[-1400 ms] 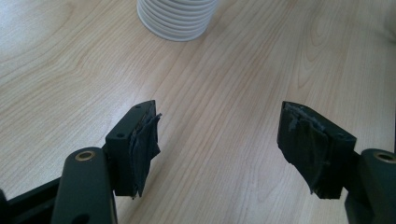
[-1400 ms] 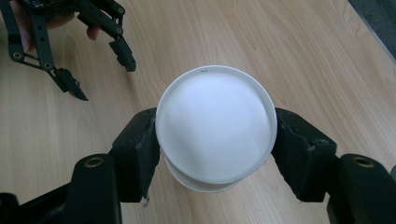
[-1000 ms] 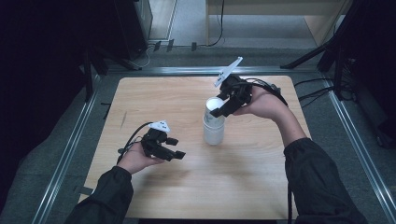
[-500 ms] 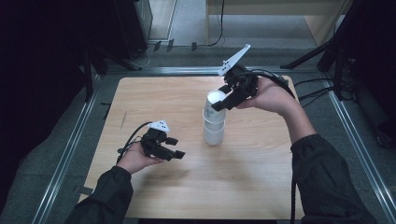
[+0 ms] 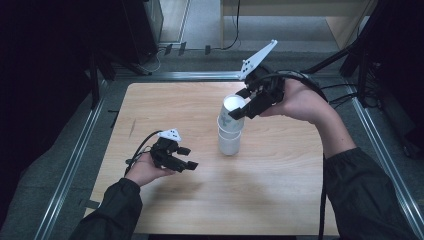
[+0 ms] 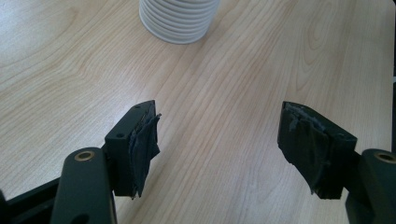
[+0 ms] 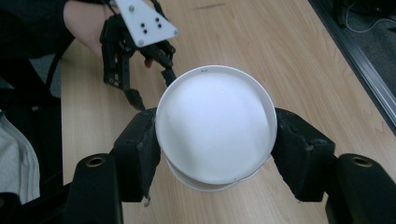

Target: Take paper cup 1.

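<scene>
Your right gripper (image 5: 239, 111) is clamped across the top paper cup (image 5: 233, 107) of a stack of paper cups (image 5: 230, 140) that stands upright near the middle of the wooden table (image 5: 280, 200). In the right gripper view, the two pads press on opposite sides of the cup wall just under the rim, with the cup mouth (image 7: 215, 123) centred between them; this side grip probably serves to pull the top cup out of the nested stack. The cup sits partly raised, its base inside the next cup. Your left gripper (image 5: 186, 157) rests low over the table, left of the stack and apart from it, jaws apart and holding nothing.
</scene>
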### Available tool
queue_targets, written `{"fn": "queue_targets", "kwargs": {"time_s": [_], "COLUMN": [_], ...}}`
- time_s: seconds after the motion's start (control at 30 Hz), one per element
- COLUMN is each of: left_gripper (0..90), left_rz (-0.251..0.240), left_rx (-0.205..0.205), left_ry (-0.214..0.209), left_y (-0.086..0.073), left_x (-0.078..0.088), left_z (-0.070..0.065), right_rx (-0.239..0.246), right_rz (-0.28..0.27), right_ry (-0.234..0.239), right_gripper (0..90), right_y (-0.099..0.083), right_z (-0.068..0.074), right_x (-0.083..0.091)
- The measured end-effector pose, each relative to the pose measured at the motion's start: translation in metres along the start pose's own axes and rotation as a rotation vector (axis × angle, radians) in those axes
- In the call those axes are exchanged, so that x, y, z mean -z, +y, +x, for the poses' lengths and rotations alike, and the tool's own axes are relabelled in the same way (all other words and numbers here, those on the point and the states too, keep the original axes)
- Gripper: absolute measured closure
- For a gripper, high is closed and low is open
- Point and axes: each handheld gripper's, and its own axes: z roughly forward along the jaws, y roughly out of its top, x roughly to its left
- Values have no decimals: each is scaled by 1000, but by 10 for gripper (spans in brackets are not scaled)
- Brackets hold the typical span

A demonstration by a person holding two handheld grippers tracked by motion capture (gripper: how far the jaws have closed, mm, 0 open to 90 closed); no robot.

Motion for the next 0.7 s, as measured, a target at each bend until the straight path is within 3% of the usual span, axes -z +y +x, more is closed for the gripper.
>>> {"fn": "queue_targets", "kwargs": {"time_s": [0.3,0.4,0.7], "left_gripper": [278,248,241], "left_rz": [-13,-7,-20], "left_rx": [-3,2,-19], "left_ry": [0,18,-10], "left_y": [0,1,2], "left_x": [2,2,3], "left_z": [0,-1,-6], "right_rx": [-9,-15,-46], "right_rz": [2,-2,-37], "right_ry": [47,59,93], "right_gripper": [364,364,365], "right_y": [-30,-47,-76], "right_z": [20,26,32], "right_x": [-13,-24,-48]}}
